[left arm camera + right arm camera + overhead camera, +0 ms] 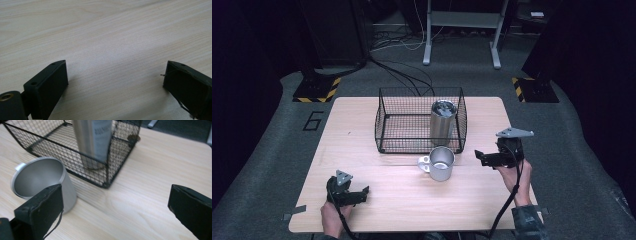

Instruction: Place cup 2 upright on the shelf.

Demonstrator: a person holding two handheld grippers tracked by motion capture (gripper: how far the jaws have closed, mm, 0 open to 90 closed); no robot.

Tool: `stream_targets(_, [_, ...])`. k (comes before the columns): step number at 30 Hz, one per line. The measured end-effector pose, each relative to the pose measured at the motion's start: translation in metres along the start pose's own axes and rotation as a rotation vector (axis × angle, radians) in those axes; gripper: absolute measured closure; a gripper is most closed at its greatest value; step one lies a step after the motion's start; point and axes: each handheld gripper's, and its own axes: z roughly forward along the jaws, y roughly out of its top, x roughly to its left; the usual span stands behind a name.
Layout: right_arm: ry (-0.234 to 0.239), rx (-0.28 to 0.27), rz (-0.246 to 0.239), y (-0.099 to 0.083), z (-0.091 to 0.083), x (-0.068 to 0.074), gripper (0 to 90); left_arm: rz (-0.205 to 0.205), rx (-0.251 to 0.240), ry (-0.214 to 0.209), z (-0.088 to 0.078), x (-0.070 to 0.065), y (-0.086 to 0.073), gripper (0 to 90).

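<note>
You are holding the right gripper (480, 156) with jaws apart beside the mug (441, 163), which is standing before the basket (384, 131); mesh is partly veiling the tumbler (443, 122). Your left gripper (362, 192) is gaping over the table (412, 195).

On your bench (362, 165), the wire basket (384, 125) sits at the far middle. Inside it, at its right end, a tall tumbler (443, 122) stands upright. Just in front of the basket's near right corner stands the mug (441, 163), on the bench, close to the basket wall, with its handle to the left. Your right hand-held gripper (479, 158) is to the right of the mug, near it but apart, jaws spread and facing left toward it. Your left hand-held gripper (362, 194) is at the near left of the bench, well apart from the mug and basket, jaws spread over bare bench.
</note>
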Motion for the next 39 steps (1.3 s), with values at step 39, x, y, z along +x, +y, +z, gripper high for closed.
stream_targets(39, [-0.007,0.125,-0.021,-0.124,0.063,-0.046,0.0,0.036,0.023,-0.043,-0.001,-0.012,0.002,4.2])
